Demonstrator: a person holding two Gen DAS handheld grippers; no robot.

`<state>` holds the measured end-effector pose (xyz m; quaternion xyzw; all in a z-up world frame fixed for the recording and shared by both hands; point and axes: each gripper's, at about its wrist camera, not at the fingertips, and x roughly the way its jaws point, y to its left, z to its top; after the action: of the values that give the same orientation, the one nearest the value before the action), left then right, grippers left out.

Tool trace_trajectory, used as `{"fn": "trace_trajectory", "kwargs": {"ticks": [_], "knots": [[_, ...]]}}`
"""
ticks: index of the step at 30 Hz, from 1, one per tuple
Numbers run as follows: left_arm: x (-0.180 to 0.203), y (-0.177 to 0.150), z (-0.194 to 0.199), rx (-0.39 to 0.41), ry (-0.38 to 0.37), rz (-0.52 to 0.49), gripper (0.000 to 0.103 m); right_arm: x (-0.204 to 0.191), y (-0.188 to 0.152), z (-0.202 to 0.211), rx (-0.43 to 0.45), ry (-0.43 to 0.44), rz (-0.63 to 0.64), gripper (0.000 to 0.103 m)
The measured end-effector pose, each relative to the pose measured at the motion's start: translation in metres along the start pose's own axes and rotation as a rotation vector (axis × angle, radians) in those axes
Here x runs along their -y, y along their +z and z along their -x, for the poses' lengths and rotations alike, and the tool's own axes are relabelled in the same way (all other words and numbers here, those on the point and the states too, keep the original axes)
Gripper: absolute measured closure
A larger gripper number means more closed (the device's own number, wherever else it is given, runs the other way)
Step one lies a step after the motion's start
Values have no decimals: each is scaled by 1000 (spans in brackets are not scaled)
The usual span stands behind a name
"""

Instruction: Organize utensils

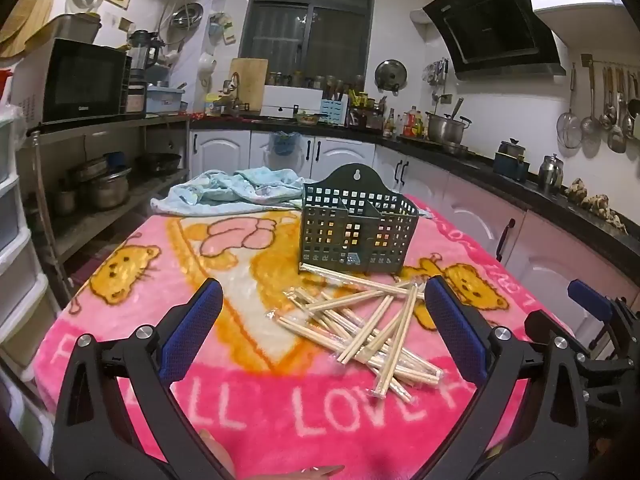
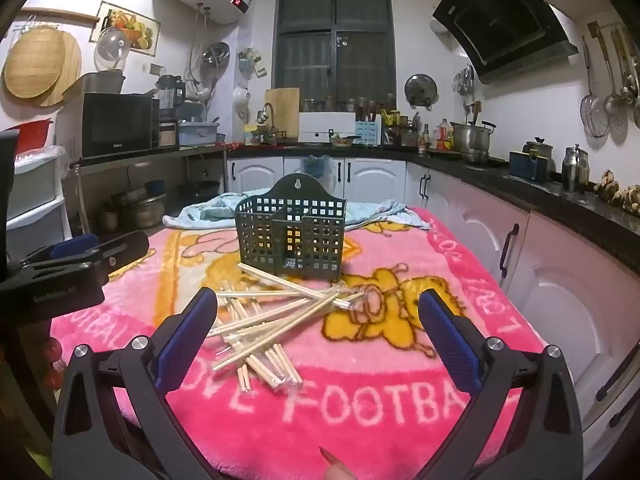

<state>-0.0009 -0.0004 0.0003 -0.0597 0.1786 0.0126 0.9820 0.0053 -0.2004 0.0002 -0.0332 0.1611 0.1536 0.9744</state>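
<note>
A dark green perforated utensil holder [image 1: 357, 226] stands upright on the pink blanket [image 1: 256, 416]; it also shows in the right wrist view [image 2: 292, 232]. A loose pile of wrapped wooden chopsticks [image 1: 360, 324] lies just in front of it, also seen in the right wrist view [image 2: 272, 328]. My left gripper [image 1: 324, 304] is open and empty, held above the blanket just short of the pile. My right gripper [image 2: 318, 312] is open and empty, with the pile toward its left finger. The right gripper shows at the right edge of the left wrist view [image 1: 592, 320].
A light blue towel [image 1: 236, 190] lies crumpled behind the holder. The blanket-covered table sits in a kitchen with white cabinets [image 1: 460, 208] to the right and a metal shelf with pots [image 1: 100, 188] to the left. The left gripper's body [image 2: 72, 268] is at the left of the right view.
</note>
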Motion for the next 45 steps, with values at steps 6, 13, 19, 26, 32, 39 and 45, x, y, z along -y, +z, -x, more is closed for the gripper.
{"fn": "trace_trajectory", "kwargs": {"ticks": [6,13,19,26,32,39,45], "knots": [[0,0,0,1,-3,-2,10,2,1,1,19,-7,3,5],[-1,0,0,0,-2,0,10,3,3,3,11,-5,-2,5],[4,0,4,0,-3,-4,10,1,4,5,12,-5,0,5],[5,1,2,1,-1,-5,10,3,4,4,14,-4,-2,5],[5,0,2,3,-2,-7,10,3,4,5,11,-4,-2,5],[5,0,2,3,-2,-7,10,3,3,4,14,-4,-3,5],[5,0,2,3,-2,-7,10,3,3,4,15,-4,-2,5]]}}
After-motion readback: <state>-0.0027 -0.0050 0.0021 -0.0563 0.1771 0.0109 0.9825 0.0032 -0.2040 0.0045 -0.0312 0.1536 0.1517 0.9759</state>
